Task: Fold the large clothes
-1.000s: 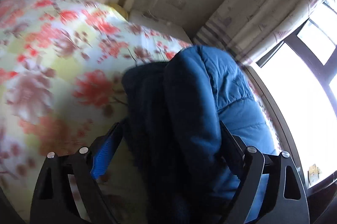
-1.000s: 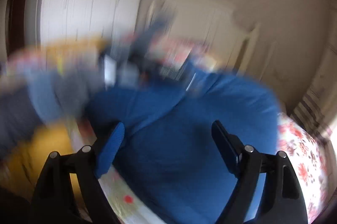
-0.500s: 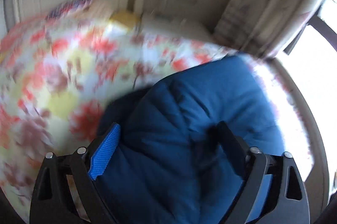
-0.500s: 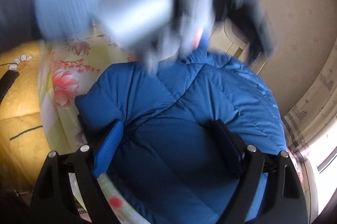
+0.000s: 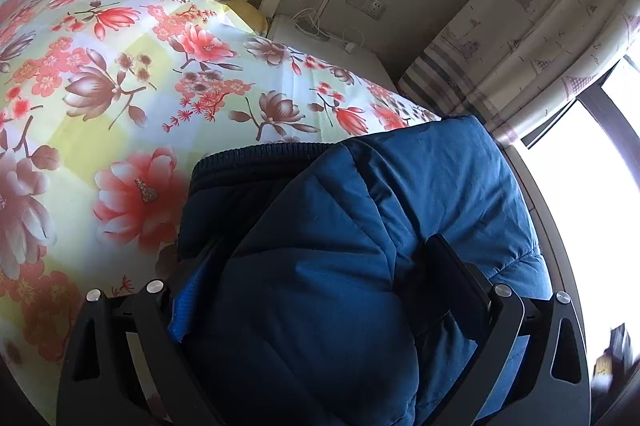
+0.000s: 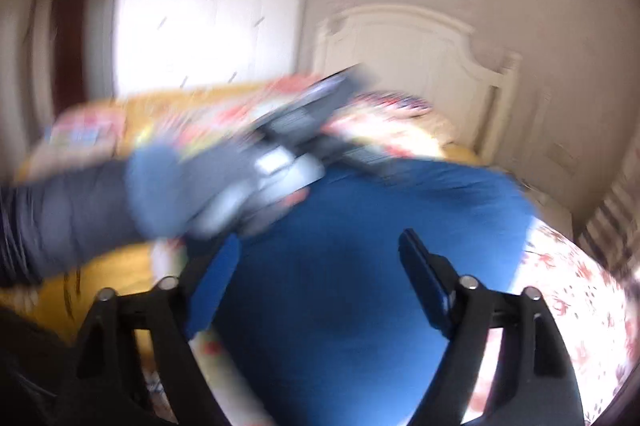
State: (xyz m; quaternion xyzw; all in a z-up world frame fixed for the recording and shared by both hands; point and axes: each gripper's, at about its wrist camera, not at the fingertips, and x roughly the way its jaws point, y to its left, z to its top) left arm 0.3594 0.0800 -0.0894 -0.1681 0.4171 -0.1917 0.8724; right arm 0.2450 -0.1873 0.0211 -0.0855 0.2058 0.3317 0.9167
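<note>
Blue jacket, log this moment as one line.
stage: folding blue jacket on floral bedspread | left gripper: jaws just opened, jacket bulging between | right gripper: jaws just closing, above jacket, nothing pinched, view blurred

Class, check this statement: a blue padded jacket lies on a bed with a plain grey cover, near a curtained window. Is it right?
One detail is wrong. The bed cover is not plain grey: it is pale with red and brown flowers, as the left wrist view shows. The blue padded jacket does lie on it, near the curtained window.
</note>
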